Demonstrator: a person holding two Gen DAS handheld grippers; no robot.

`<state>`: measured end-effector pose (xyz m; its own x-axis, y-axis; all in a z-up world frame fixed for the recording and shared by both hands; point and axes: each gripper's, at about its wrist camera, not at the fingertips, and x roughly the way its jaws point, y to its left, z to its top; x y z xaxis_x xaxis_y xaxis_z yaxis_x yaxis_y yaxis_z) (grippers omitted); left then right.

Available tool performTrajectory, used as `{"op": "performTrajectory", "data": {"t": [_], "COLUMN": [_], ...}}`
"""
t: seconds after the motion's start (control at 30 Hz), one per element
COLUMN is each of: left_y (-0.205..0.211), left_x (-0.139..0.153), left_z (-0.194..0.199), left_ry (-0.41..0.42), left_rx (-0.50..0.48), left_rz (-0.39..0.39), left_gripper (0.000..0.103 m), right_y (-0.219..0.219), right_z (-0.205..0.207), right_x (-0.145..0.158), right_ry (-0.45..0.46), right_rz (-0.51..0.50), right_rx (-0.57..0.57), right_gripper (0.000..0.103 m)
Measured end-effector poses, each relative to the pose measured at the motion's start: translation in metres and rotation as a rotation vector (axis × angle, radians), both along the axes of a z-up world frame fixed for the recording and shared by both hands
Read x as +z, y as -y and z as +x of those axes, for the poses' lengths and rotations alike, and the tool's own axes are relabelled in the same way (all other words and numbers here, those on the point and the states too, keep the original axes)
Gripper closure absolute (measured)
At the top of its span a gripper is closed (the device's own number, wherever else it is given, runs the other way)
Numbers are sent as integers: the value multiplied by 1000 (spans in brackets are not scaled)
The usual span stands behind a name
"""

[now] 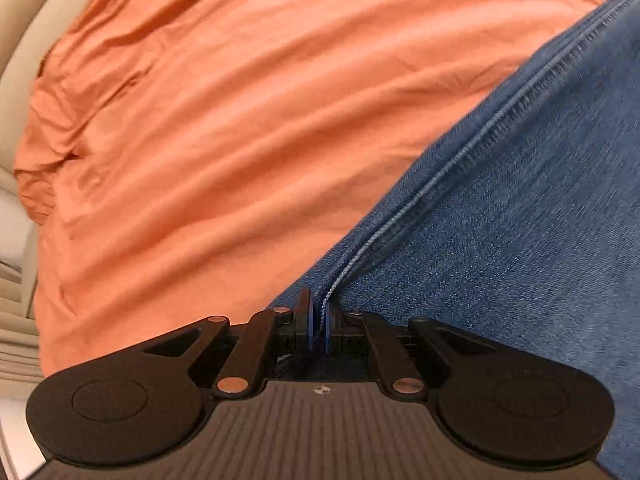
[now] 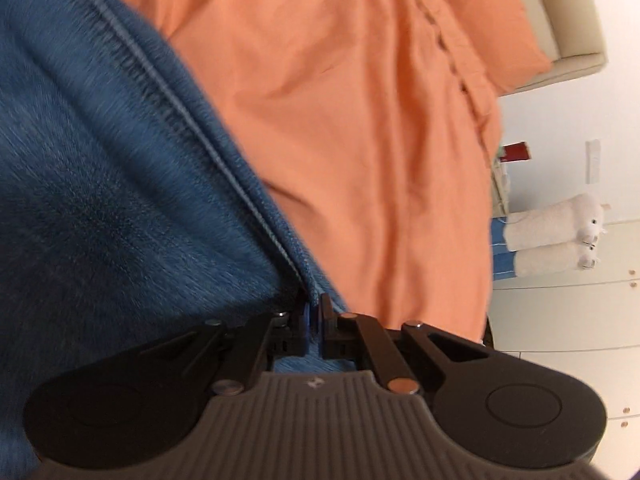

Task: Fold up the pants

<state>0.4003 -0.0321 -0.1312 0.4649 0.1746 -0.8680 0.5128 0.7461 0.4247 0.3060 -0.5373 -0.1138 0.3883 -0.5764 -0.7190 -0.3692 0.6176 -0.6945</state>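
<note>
The pants are blue denim jeans [image 1: 520, 184], stretched over an orange sheet [image 1: 224, 112]. In the left wrist view a stitched side seam runs from the upper right down into my left gripper [image 1: 318, 306], which is shut on the jeans' edge. In the right wrist view the jeans [image 2: 92, 184] fill the left side, and their seam runs down into my right gripper [image 2: 315, 310], also shut on the denim edge. The rest of the jeans is out of view.
The orange sheet [image 2: 360, 120] covers a bed with a beige frame [image 2: 568, 20]. White floor [image 2: 560, 120] lies beside it, with two plush slippers [image 2: 556, 240] and a small red object [image 2: 516, 152]. Beige upholstery [image 1: 24, 32] shows at the left.
</note>
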Motion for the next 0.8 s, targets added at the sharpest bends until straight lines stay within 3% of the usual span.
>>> {"op": "performTrajectory", "data": {"t": [0.17, 0.3, 0.43, 0.8], "left_y": [-7, -17, -21, -7], "left_x": [3, 34, 47, 8], "left_z": [-10, -31, -36, -22], "left_ry": [35, 101, 128, 89], "left_rx": [9, 28, 28, 16], "left_rz": [-18, -75, -68, 0], "left_gripper": [98, 98, 98, 94], "right_y": [-1, -5, -3, -11], "right_z": [2, -2, -3, 5], "right_x": [-13, 0, 18, -6], "right_ry": [-6, 49, 99, 53], "right_rz": [-10, -18, -11, -45], "right_rx": [-1, -17, -58, -67], "right_gripper": [103, 103, 103, 103]}}
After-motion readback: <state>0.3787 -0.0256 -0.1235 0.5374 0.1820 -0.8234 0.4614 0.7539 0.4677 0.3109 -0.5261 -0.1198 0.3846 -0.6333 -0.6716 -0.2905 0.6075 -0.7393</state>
